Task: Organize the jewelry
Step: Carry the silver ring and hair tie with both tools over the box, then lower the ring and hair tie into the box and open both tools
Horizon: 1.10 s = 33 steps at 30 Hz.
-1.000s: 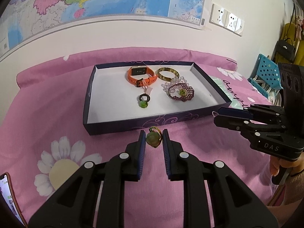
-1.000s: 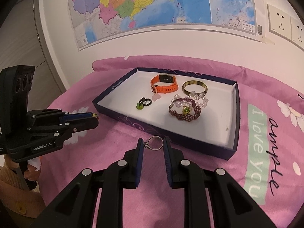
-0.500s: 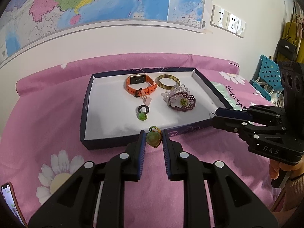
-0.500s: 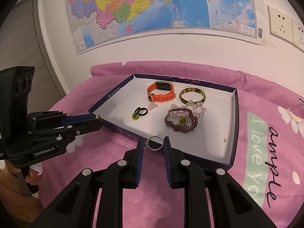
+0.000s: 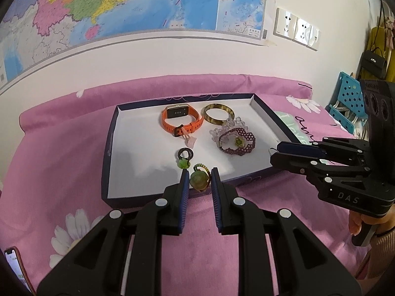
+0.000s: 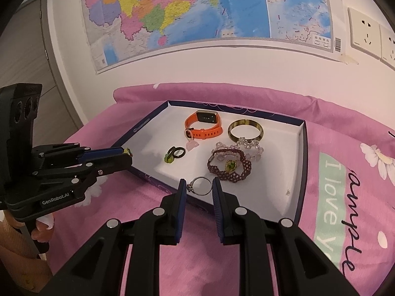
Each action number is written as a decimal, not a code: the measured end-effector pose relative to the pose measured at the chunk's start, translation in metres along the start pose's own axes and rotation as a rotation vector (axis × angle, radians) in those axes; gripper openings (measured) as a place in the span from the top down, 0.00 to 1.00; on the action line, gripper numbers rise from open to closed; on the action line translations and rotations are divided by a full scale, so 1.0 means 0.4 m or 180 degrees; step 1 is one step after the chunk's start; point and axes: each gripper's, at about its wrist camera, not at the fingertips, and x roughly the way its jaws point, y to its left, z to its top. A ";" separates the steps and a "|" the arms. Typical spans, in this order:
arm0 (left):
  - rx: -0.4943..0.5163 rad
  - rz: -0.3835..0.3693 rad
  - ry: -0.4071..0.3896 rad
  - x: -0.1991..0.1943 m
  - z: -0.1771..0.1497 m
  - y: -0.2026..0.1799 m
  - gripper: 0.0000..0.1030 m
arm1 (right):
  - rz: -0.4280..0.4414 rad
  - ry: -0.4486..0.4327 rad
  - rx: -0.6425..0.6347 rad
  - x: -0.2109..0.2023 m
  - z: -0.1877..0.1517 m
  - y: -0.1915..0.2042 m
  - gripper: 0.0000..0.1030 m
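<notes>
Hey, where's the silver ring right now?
The silver ring is pinched in the right tongs, held over the near edge of the box, just in front of the purple beaded bracelet.

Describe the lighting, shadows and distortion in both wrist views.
Left wrist: even indoor light, a soft grey shadow on the tray floor, fisheye bending the map edge, black corners. Right wrist: the same soft light, sharp focus on the silver ring, the wall and map curved by the lens.
</notes>
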 end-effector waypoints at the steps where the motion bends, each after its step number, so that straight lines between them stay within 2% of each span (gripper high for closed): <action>1: -0.0001 0.0001 -0.0003 0.002 0.002 0.000 0.82 | -0.0001 0.0000 0.0003 0.002 0.001 -0.001 0.81; 33: -0.0020 0.0049 0.0072 0.071 0.037 0.004 0.82 | -0.0054 0.0133 0.0064 0.080 0.038 -0.036 0.81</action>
